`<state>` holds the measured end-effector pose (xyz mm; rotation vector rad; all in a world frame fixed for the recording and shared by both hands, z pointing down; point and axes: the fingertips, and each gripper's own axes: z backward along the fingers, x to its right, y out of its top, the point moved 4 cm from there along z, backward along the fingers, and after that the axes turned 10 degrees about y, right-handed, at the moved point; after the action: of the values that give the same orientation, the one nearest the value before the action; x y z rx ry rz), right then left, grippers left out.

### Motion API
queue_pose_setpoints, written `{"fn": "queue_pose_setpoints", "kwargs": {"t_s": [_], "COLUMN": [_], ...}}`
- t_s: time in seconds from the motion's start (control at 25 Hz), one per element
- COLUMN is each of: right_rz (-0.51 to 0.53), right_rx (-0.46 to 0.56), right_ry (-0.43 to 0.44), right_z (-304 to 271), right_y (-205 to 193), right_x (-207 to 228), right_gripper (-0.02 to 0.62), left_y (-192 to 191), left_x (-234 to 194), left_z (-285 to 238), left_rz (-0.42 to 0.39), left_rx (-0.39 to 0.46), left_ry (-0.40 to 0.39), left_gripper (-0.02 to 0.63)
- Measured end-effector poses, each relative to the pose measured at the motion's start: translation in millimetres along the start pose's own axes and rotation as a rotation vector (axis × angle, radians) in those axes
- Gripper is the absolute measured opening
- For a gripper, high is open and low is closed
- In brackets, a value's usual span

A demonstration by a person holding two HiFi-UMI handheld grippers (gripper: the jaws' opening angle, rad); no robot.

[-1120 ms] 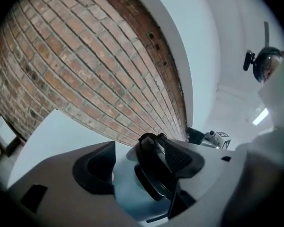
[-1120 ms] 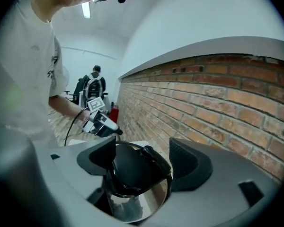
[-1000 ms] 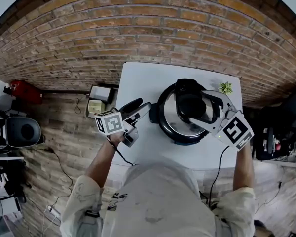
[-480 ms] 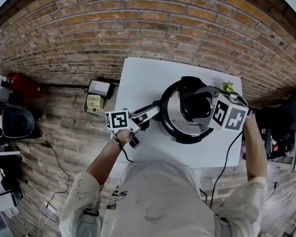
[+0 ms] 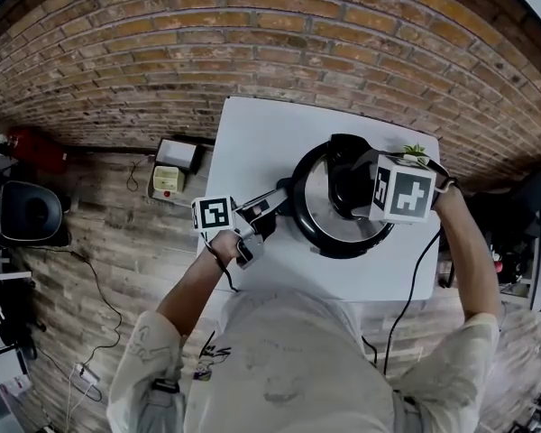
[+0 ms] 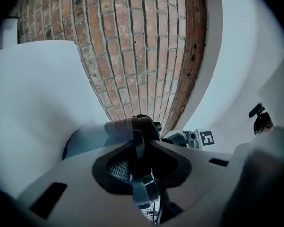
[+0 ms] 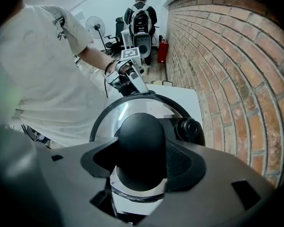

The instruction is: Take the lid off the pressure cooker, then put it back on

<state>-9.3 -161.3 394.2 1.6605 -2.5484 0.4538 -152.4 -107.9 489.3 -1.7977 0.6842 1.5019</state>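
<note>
Head view: pressure cooker (image 5: pixel 335 242) on the right half of a white table (image 5: pixel 252 142), closer to the right edge than the left, with the lid (image 5: pixel 314 207) seated on the pot. Brick wall (image 5: pixel 252 43) along the table's far edge. Left gripper (image 5: pixel 279 197) lying level at the cooker's left side. Right gripper (image 5: pixel 365 192) pointing steeply down over the middle of the lid. Left gripper view: jaws just closed in, now clenched on the cooker's thin black side handle (image 6: pixel 137 141) — a pad pressing on each side of it. Right gripper view: jaws just drawn closer, grasping the rounded black knob (image 7: pixel 141 150) at the centre of the shiny lid — a pad against each flank of it.
</note>
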Motion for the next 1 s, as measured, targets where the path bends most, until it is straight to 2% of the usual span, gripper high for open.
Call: {"fn": "queue_pose_setpoints", "kwargs": {"t_s": [0.08, 0.24, 0.4, 0.72, 1.0], "right_rz": [0.0, -0.01, -0.021, -0.028, -0.082], "right_rx": [-0.002, -0.014, -0.001, 0.014, 0.007], "right_ry": [0.005, 0.015, 0.017, 0.021, 0.017], "right_z": [0.2, -0.5, 0.1, -0.5, 0.4], "right_y": [0.0, 1.2, 1.3, 0.7, 2.3], "right_x": [0.4, 0.7, 0.4, 0.9, 0.9], "right_gripper": [0.293, 0.291, 0.291, 0.291, 0.293], "left_y": [1.3, 0.9, -0.3, -0.7, -1.6], "left_x": [-1.4, -1.3, 0.5, 1.0, 0.3], "left_z": [1.1, 1.9, 0.9, 1.3, 2.4], "left_rz": [-0.014, 0.06, 0.087, 0.093, 0.112], "left_rx": [0.001, 0.01, 0.019, 0.037, 0.064], "left_ry": [0.017, -0.003, -0.017, -0.023, -0.022], "left_gripper": [0.092, 0.078, 0.075, 0.074, 0.072]}}
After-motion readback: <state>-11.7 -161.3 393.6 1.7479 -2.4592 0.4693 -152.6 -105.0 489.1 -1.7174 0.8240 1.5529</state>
